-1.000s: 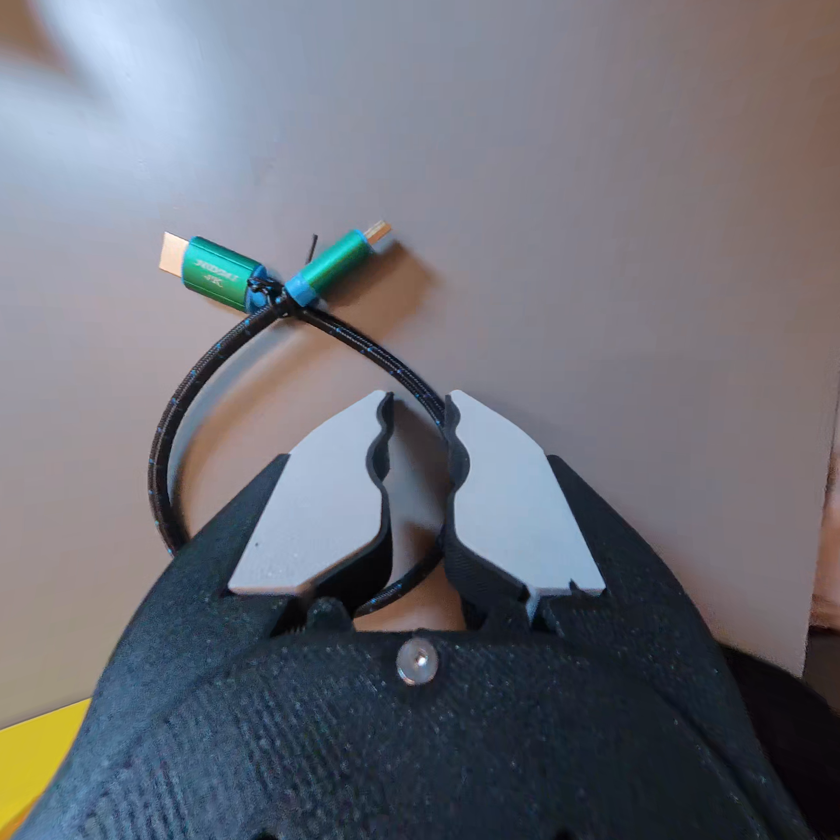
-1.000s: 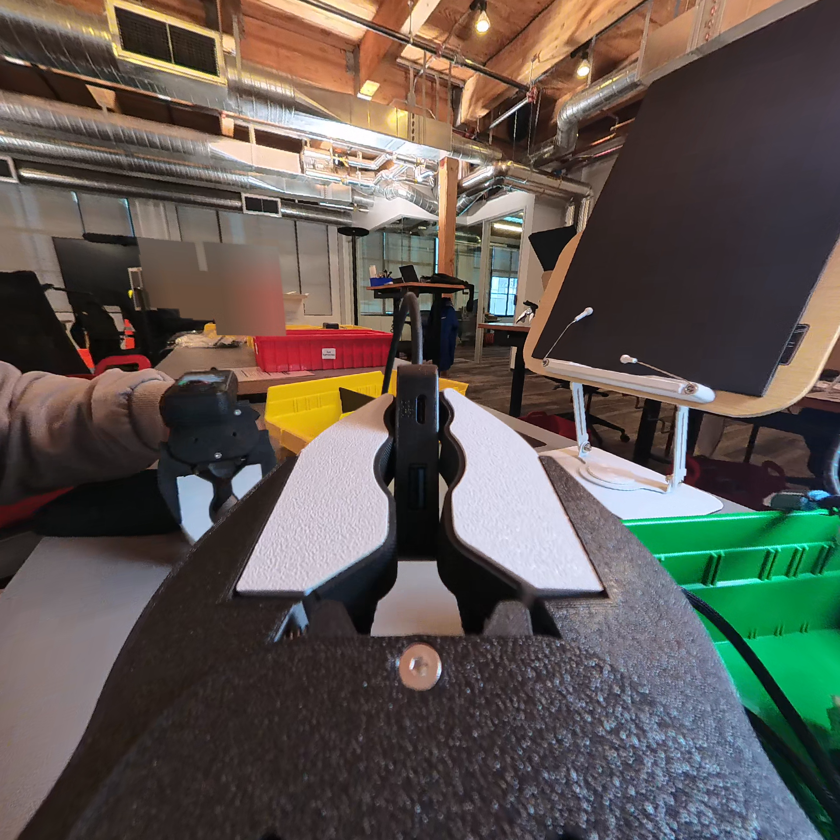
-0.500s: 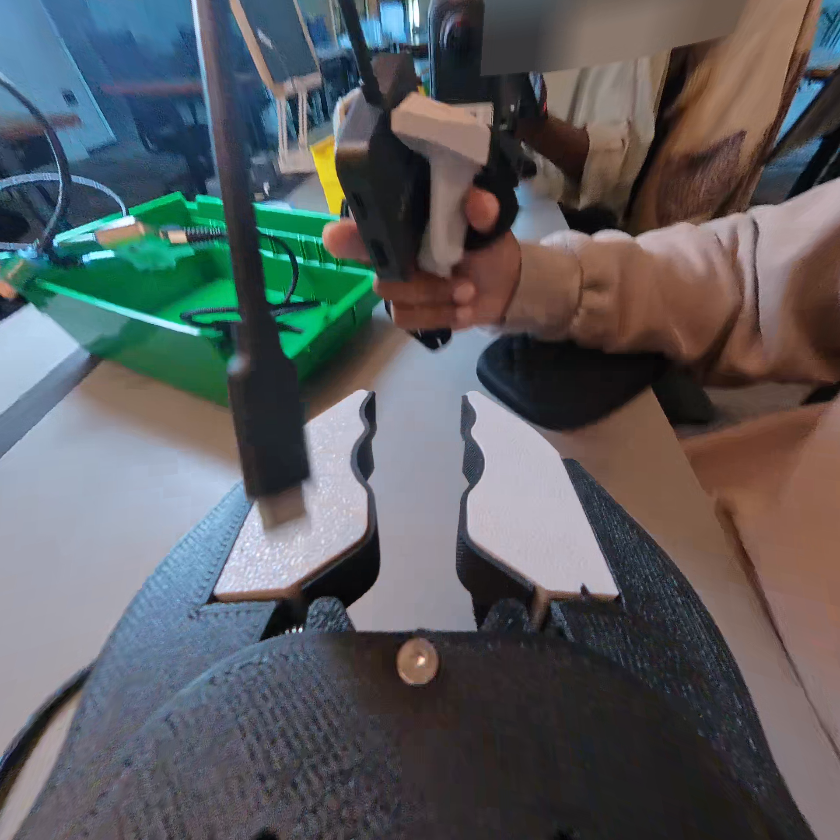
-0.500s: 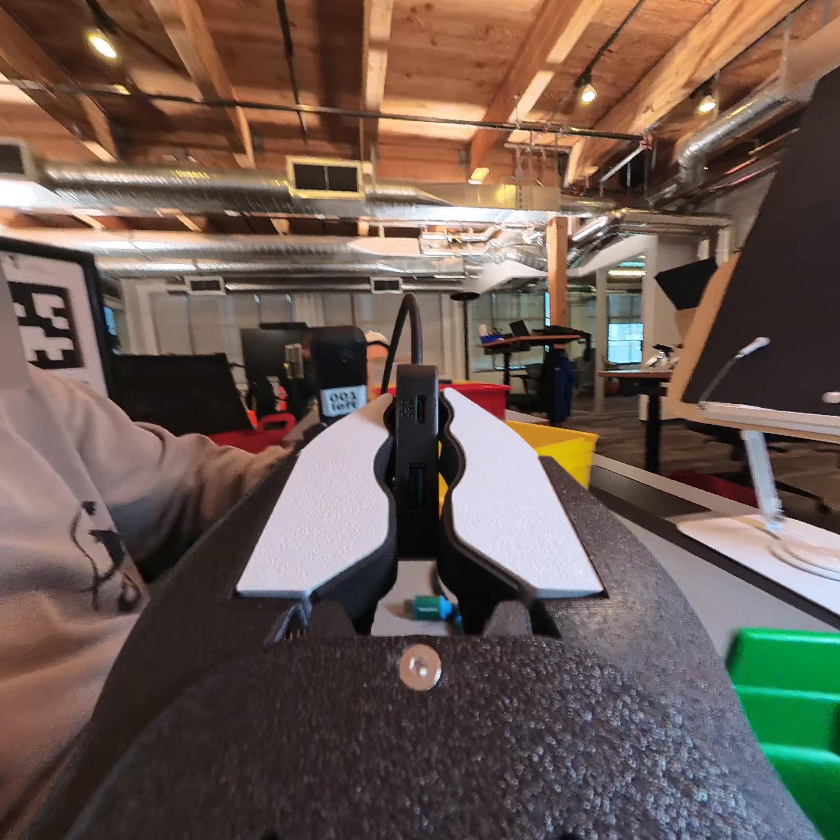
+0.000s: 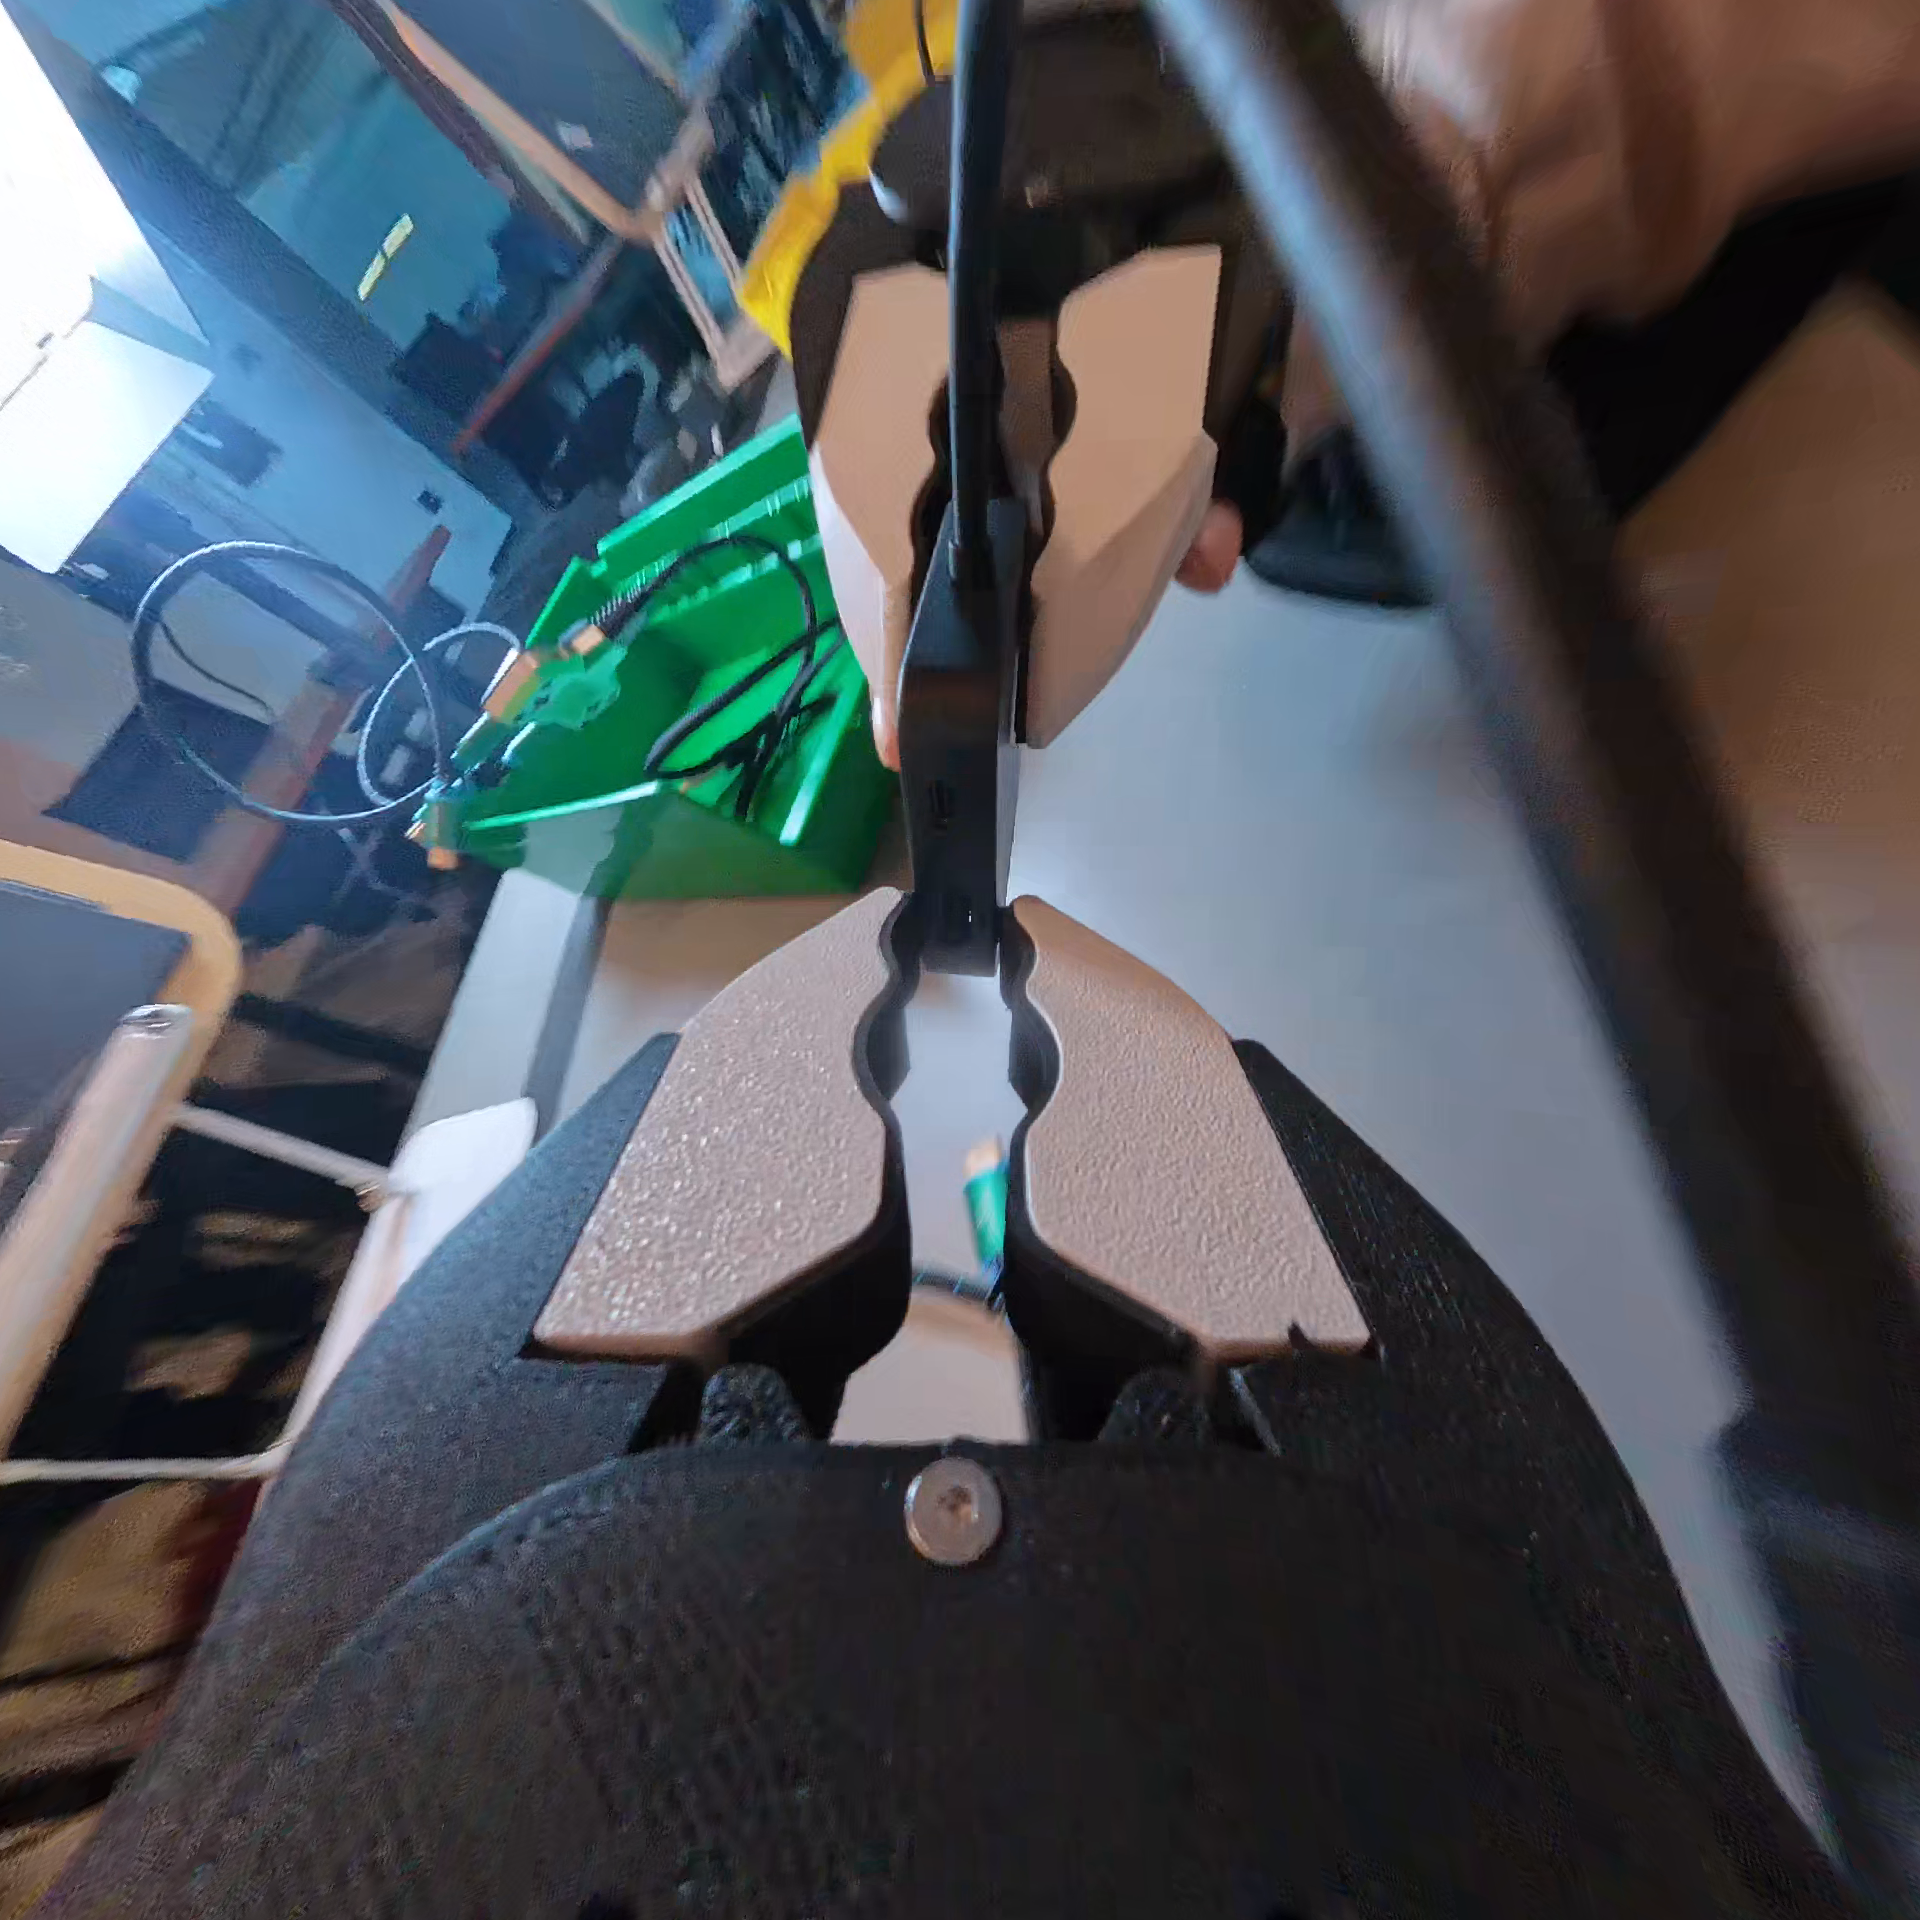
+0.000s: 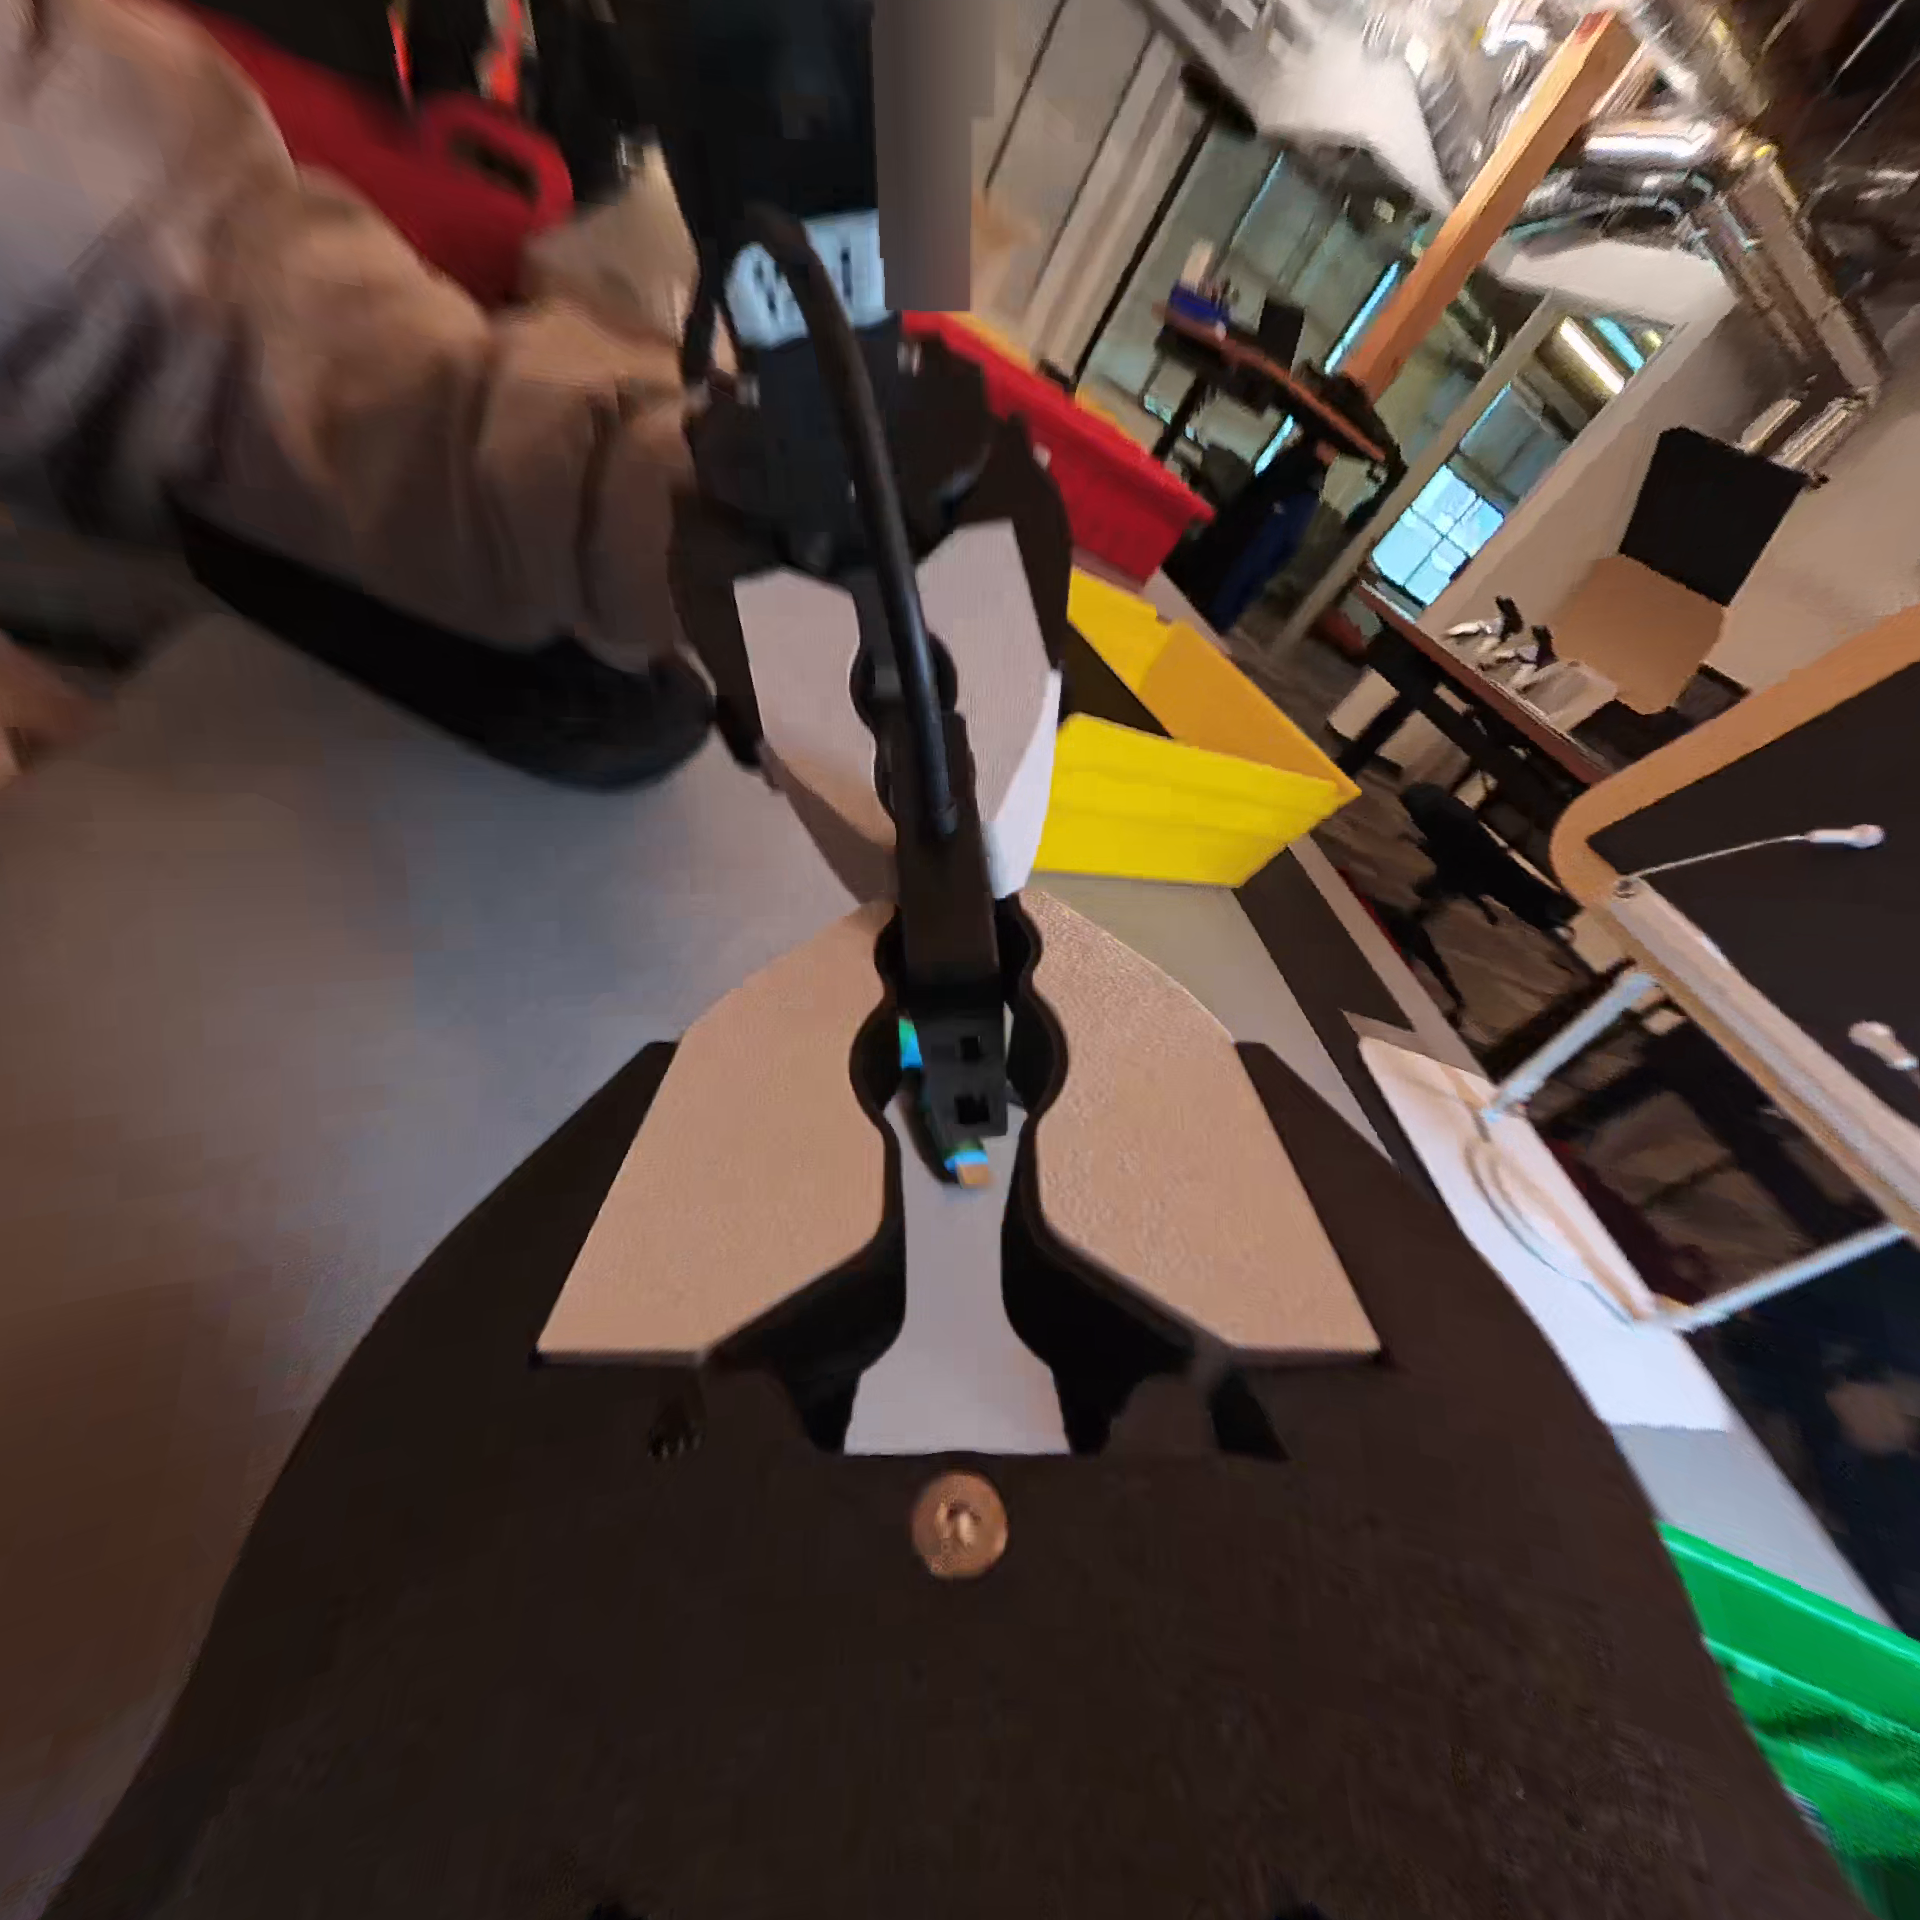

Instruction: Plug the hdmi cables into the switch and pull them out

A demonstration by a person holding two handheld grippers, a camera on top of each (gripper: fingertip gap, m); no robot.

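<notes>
The black switch [image 5: 956,707] hangs in the air between both grippers. My right gripper [image 6: 951,914] is shut on it, and the end with its ports [image 6: 961,1081] sits between that gripper's fingers. In the left wrist view my left gripper [image 5: 956,930] is shut on the switch's other end, facing the right gripper [image 5: 961,743]. The switch's own black cable [image 6: 894,582] arcs up from it. A green HDMI plug [image 5: 987,1184] lies on the grey table below, also seen in the right wrist view [image 6: 966,1158].
A green bin [image 5: 665,852] holding several cables stands on the table beyond the grippers. A yellow bin [image 6: 1174,821] and a red bin [image 6: 1091,468] stand further back. A dark board on a white stand [image 6: 1766,883] is at the right. A sleeved arm [image 6: 364,416] reaches in.
My left gripper swung up from the cable on the table, met the switch held by the right gripper, and closed on its end. The right gripper tilted down towards the table.
</notes>
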